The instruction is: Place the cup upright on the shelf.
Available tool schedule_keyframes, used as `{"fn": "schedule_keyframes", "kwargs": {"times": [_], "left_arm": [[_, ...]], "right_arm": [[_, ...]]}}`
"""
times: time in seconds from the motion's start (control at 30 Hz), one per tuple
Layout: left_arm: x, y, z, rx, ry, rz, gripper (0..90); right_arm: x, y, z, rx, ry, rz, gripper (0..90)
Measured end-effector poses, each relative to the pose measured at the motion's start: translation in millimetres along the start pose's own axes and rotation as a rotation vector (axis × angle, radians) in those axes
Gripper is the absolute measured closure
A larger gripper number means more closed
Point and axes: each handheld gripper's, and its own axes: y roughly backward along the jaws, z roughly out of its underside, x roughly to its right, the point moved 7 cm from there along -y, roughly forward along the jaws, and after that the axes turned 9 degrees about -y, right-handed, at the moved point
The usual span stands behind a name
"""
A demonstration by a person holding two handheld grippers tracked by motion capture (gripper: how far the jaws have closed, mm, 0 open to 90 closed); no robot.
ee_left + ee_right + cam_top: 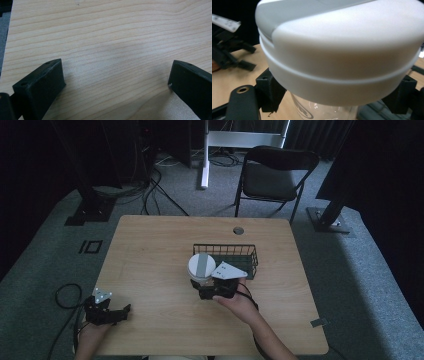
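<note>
Right up against the right gripper's camera is a glass jar (pixel 324 110) with a fat white lid (pixel 342 55), and the right gripper (pixel 337 100) has its black fingers (pixel 270 91) on either side of the clear body just under that lid, pinching it. Jar stands upright, long axis vertical, lid on top with a grey strip across it, easy to spot from the high view (pixel 202 266). Some dark print shows on the glass but it's too cut off to read.

From above, the jar sits near the middle of the wooden bench (pixel 150 270), just beside the near left corner of a black wire basket (pixel 235 251). The person's right hand (pixel 235 300) comes in from below it.

Over at the near left edge of the bench, the left gripper (pixel 107 312) rests low, well apart from the jar. Its own fingers (pixel 41 85) are spread wide over bare wood grain.

Behind the bench stands a dark folding chair (pixel 272 175) with cables (pixel 150 190) on the floor.
</note>
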Motion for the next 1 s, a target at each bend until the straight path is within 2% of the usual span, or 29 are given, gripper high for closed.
{"fn": "schedule_keyframes", "kwargs": {"times": [0.07,0.23,0.27,0.37,0.43,0.6,0.67,0.7,0.77,1.0], "left_arm": [[0.0,0.0,0.0,0.000,0.000,0.000,0.6],[0.1,-0.1,0.0,0.000,0.000,0.000,0.6],[0.0,0.0,0.0,0.000,0.000,0.000,0.6],[0.1,0.0,0.0,0.000,0.001,0.000,0.6],[0.0,0.0,0.0,0.000,0.000,0.000,0.6],[0.0,0.0,0.0,0.000,0.000,0.000,0.6],[0.0,0.0,0.0,0.000,0.000,0.000,0.6],[0.0,0.0,0.0,0.000,0.001,0.000,0.6],[0.2,-0.1,-0.1,0.001,0.003,0.000,0.6],[0.0,0.0,0.0,0.000,0.000,0.000,0.6]], "right_arm": [[5.6,0.7,-3.6,0.009,-0.015,0.022,18.3],[16.7,2.1,-11.6,0.021,-0.017,0.061,18.3],[22.7,2.8,-16.3,0.031,-0.023,0.089,18.3],[31.6,3.4,-22.1,0.038,-0.038,0.124,18.3],[38.6,3.6,-25.5,0.048,-0.037,0.164,18.3],[57.4,3.5,-32.2,0.066,-0.089,0.240,18.3],[61.2,3.6,-33.2,0.066,-0.091,0.258,18.3],[68.3,3.9,-35.6,0.074,-0.100,0.288,18.3],[74.8,3.6,-37.1,0.074,-0.100,0.317,18.3],[92.5,0.7,-37.2,0.064,-0.136,0.380,18.3]]}}
